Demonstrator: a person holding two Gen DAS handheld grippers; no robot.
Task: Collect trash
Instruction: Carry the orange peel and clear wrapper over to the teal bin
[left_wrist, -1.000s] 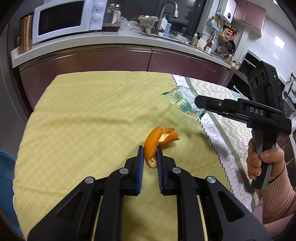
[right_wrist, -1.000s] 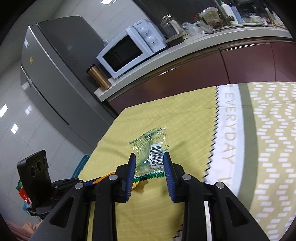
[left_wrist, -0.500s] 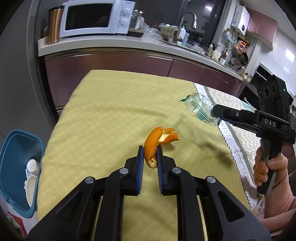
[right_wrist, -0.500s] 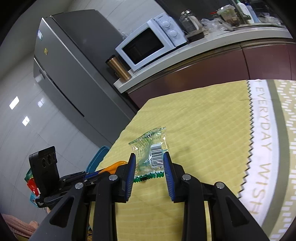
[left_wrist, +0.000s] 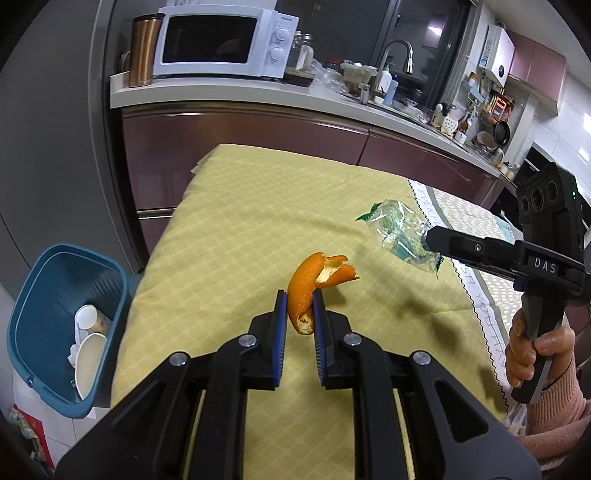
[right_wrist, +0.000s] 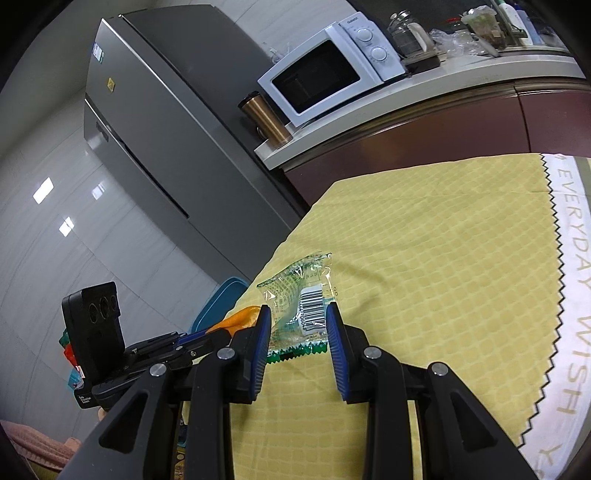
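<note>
Since a second ago both your hands have swung toward the table's left end: the blue bin (left_wrist: 62, 328), out of view then, now sits on the floor just beside that end, holding white cups and wadded paper. Your left claw (left_wrist: 300, 314) stays clamped on the orange peel (left_wrist: 310, 284), your right claw (right_wrist: 298, 330) stays clamped on the clear snack wrapper (right_wrist: 301, 299), both lifted off the yellow cloth (left_wrist: 258, 221). Kitchen counter (left_wrist: 236, 96) behind carries a microwave (left_wrist: 221, 44) and copper tumbler (left_wrist: 142, 50); nothing lies between the peel and the bin.
</note>
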